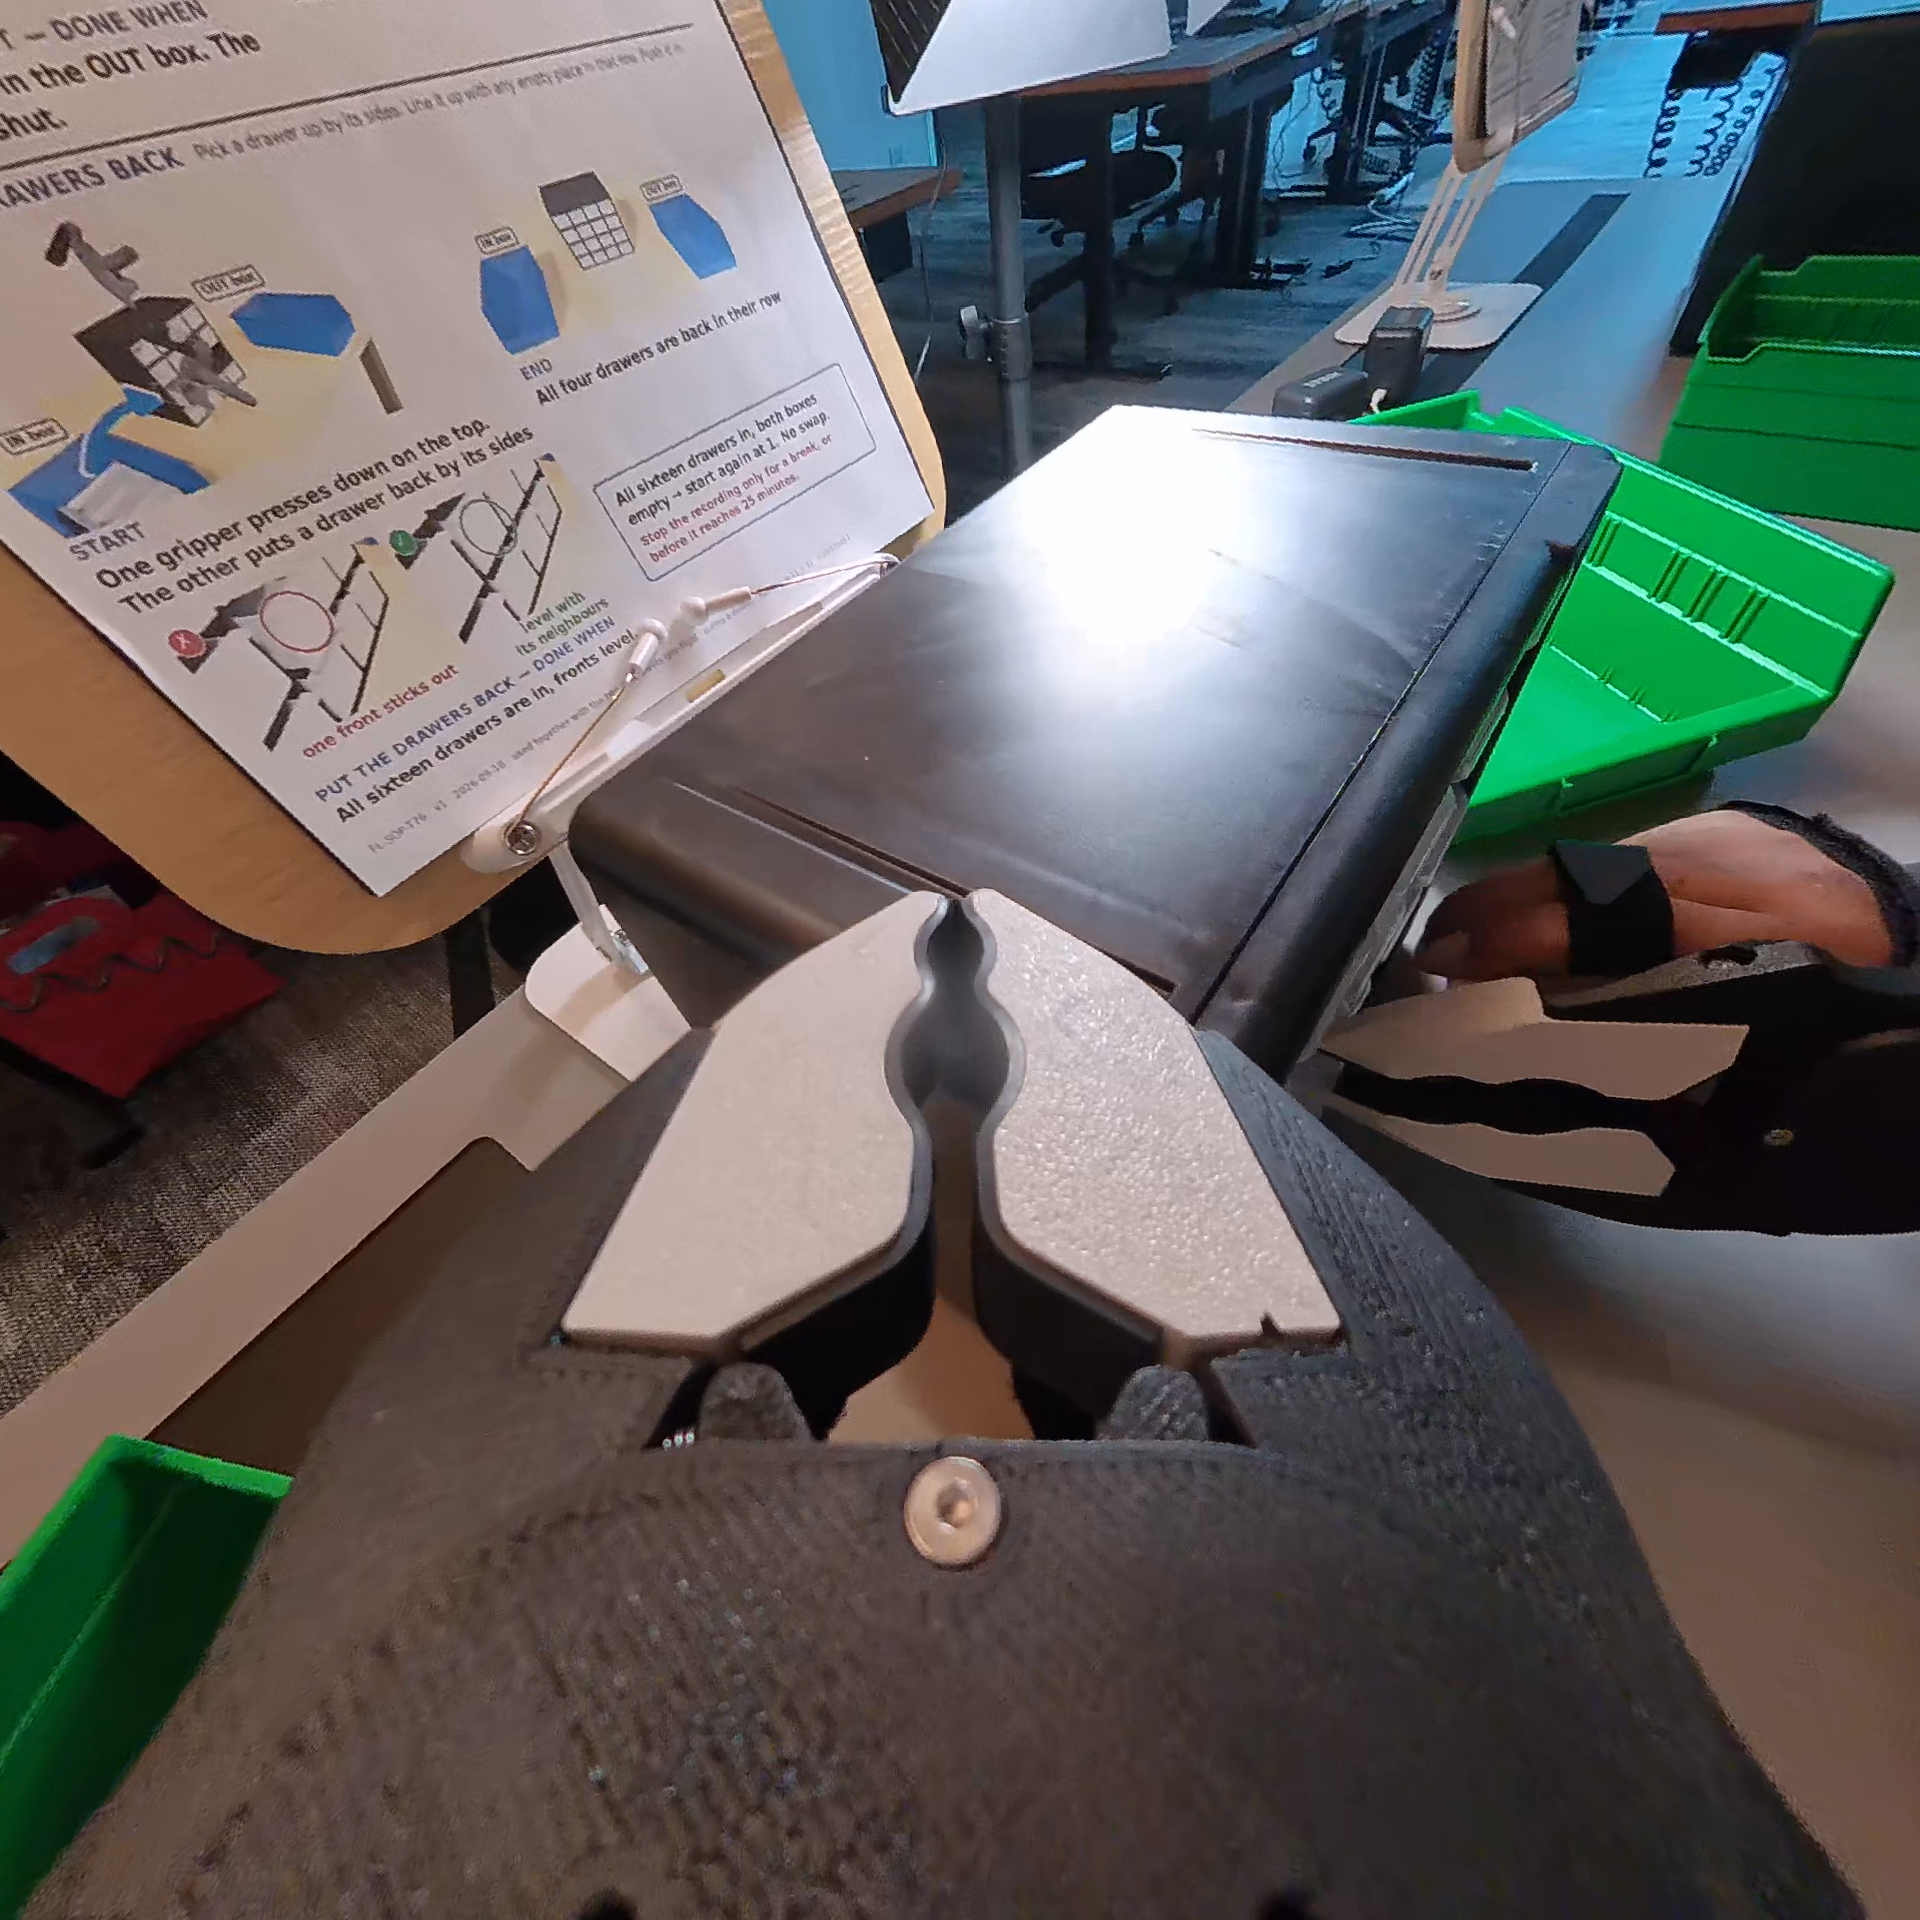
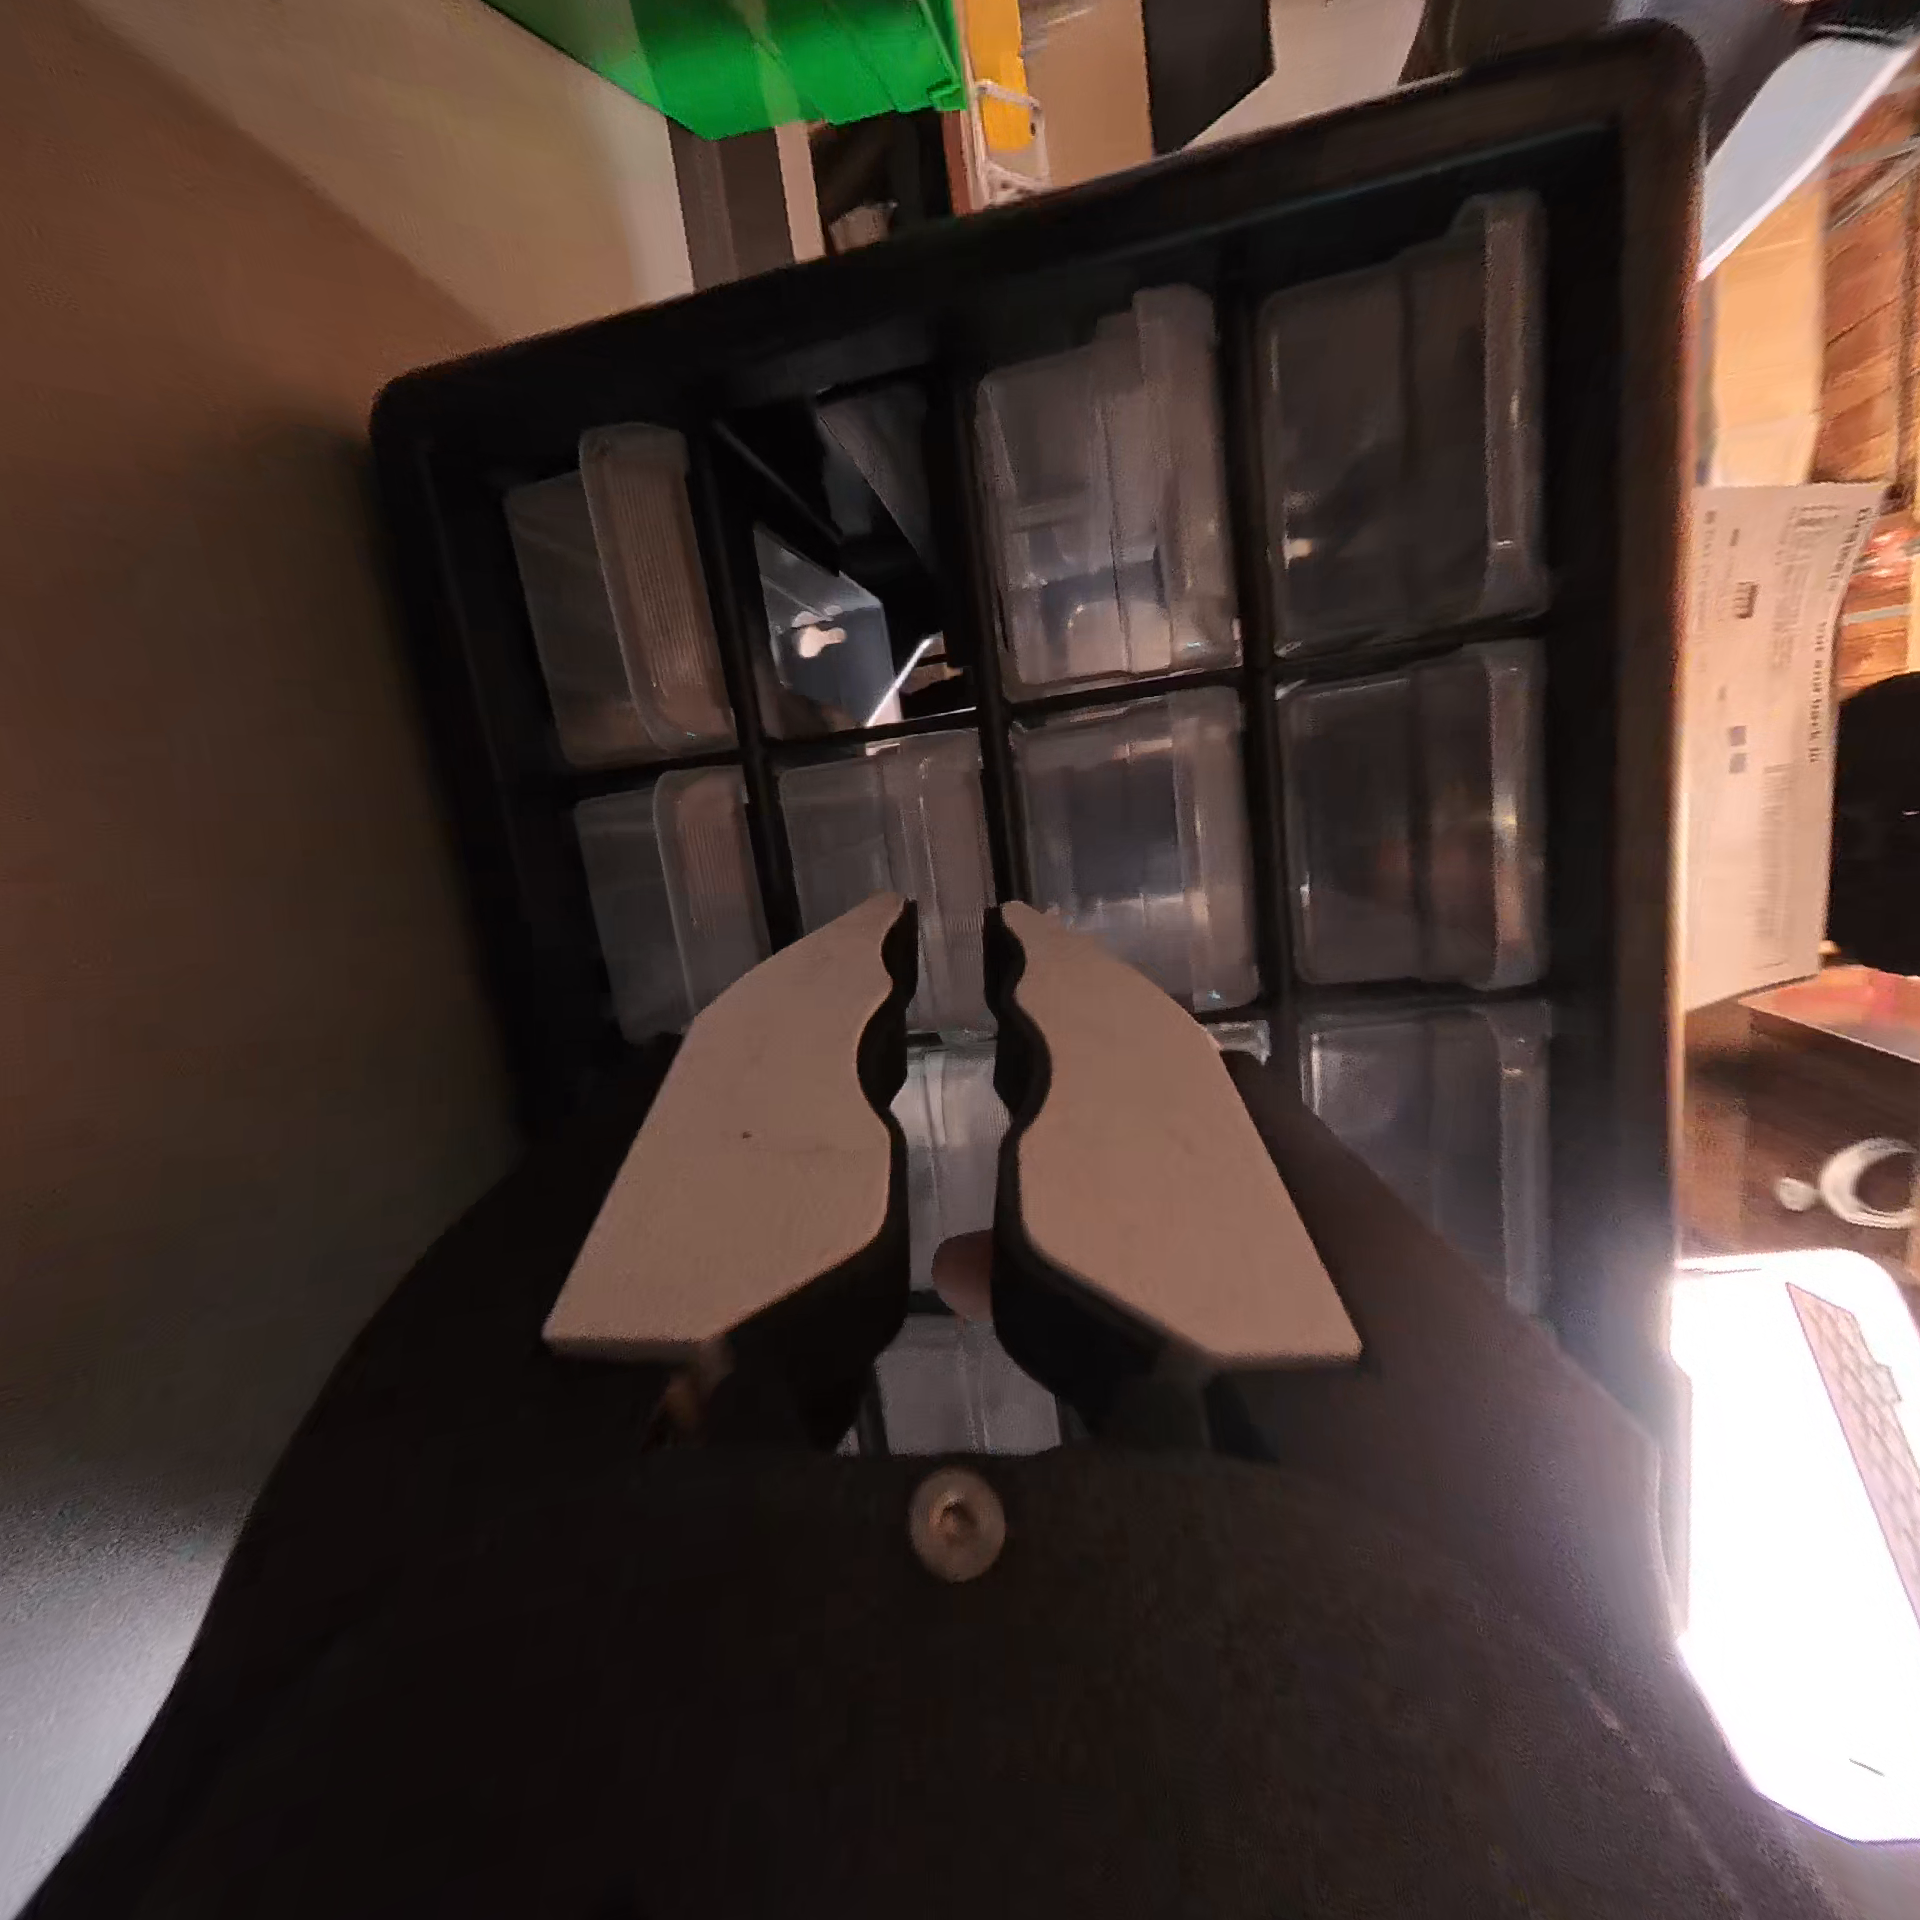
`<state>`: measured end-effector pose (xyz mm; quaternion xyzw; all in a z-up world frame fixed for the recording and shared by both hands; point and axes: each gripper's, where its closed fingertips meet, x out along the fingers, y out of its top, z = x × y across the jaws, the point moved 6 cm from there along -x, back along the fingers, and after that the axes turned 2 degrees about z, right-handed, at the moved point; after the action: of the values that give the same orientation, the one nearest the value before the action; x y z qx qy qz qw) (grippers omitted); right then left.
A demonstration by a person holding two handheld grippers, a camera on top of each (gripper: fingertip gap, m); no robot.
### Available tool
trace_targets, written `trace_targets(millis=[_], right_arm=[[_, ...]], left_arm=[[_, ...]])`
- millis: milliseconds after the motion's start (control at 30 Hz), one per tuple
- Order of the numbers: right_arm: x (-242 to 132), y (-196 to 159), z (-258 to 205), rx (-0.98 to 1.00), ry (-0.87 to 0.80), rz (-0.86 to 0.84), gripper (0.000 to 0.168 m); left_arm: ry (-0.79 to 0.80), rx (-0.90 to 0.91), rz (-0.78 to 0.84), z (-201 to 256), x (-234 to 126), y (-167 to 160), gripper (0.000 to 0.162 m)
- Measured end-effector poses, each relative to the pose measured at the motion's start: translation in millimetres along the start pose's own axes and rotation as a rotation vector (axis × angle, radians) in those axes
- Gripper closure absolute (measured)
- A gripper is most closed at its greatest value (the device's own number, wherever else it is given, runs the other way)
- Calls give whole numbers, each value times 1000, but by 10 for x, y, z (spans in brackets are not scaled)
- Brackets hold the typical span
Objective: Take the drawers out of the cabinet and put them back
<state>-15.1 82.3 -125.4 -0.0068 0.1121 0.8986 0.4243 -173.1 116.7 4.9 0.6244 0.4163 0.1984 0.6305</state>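
Both tongs are at the black cabinet (image 1: 1143, 665), which stands on the pale table (image 1: 1714, 1455) in front of the instruction sheet (image 1: 436, 395) on its board. The left gripper (image 1: 956, 920) has its tips pressed together and holds nothing; it sits at the near corner of the cabinet top, apparently to steady the box, though contact with the top cannot be made out. The right gripper (image 2: 951, 914) faces the cabinet front, its camera turned on its side. Its fingers (image 2: 769, 1122) stand a narrow gap apart, and the ridge of a clear drawer (image 2: 945, 1039) runs through that gap. Whether the fingers actually pinch the ridge cannot be told. From the left wrist view the right gripper reaches in at the front of the cabinet with a hand (image 1: 1683, 894) behind it.

As to progress, one slot (image 2: 852, 582) near the cabinet's edge looks empty, showing the dark inside and back wall, while every other visible slot has a clear drawer in it. The green bin (image 1: 1683, 665) beside the cabinet shows no drawers in its visible part, and another green bin (image 1: 94, 1621) sits at the table's near edge. Whether drawers are being taken out or put back cannot be told. Either way, most of the work seems to remain.
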Motion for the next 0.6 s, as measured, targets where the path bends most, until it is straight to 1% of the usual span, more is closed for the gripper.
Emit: trace_targets(millis=[33,167,300,367,500,600], right_arm=[[-34,15,5,14,19,3,157],[-280,75,3,62,87,43,156],[-493,142,24,128,215,118,155],[-492,132,70,167,276,129,155],[-352,88,168,219,375,139,145],[-217,66,223,285,503,131,144]], left_arm=[[-3,-3,-1,-1,0,0,162],[-6,-5,0,-2,0,1,162],[-8,-9,5,-3,-1,-2,162],[-7,-9,10,-3,-2,-4,162],[10,-1,11,5,-7,-6,162],[16,-2,11,7,-9,-7,162]])
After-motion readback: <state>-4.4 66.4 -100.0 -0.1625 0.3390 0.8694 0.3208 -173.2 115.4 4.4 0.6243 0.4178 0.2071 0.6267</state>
